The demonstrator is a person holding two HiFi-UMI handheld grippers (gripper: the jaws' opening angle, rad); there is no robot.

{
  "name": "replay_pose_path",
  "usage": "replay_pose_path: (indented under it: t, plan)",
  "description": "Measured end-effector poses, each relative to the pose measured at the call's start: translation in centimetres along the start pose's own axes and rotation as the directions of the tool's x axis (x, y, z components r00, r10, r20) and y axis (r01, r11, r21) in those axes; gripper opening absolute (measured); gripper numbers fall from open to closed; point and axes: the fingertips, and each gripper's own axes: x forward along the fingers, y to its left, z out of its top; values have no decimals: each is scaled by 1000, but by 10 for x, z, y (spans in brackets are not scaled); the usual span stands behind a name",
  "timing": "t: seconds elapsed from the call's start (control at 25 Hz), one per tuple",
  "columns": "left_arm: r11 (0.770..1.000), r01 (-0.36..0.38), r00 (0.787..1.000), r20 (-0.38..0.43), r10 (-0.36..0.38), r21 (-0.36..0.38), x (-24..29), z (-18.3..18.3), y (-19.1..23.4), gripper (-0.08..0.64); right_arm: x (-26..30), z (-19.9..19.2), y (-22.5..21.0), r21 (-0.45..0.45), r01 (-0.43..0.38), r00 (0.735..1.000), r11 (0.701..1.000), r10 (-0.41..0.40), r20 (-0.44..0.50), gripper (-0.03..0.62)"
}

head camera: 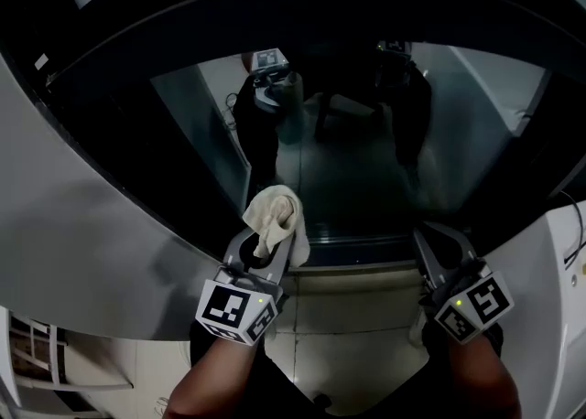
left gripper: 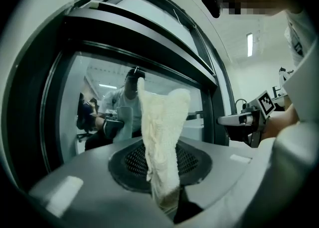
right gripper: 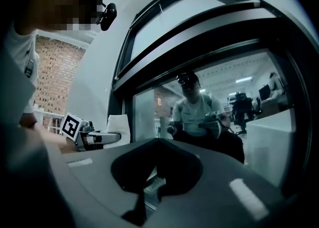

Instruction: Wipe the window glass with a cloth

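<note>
My left gripper [head camera: 268, 248] is shut on a cream cloth [head camera: 273, 216], which stands up from the jaws just in front of the window glass [head camera: 366, 170]. In the left gripper view the cloth [left gripper: 162, 142] rises upright out of the closed jaws, its top close to the glass [left gripper: 99, 102]. My right gripper [head camera: 438, 241] is to the right at the same height, near the pane's bottom frame, shut and holding nothing. The right gripper view shows the glass [right gripper: 209, 97] ahead, with the left gripper [right gripper: 97, 136] and cloth [right gripper: 119, 125] at the left. The glass reflects a person with both grippers.
A thick dark window frame [head camera: 275, 15] surrounds the pane. A grey wall [head camera: 92, 225] runs along the left and a white surface [head camera: 549, 271] with a cable lies at the right. Pale floor tiles [head camera: 348, 335] show below, with a white rack [head camera: 37, 362] at the bottom left.
</note>
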Motion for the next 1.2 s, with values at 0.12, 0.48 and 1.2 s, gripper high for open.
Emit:
replay_pose_path:
  t: [0.12, 0.48, 1.2]
  plan:
    - [1000, -3, 1000, 17, 4, -15, 10, 13, 4, 100, 14, 18, -5, -69, -13, 1000, 998, 14, 5, 2]
    - [997, -64, 997, 48, 65, -38, 40, 51, 39, 98, 56, 71, -24, -63, -41, 996, 997, 45, 72, 2]
    - [784, -338, 929, 51, 367, 520, 24, 112, 75, 98, 68, 57, -17, -41, -72, 994, 997, 75, 83, 2]
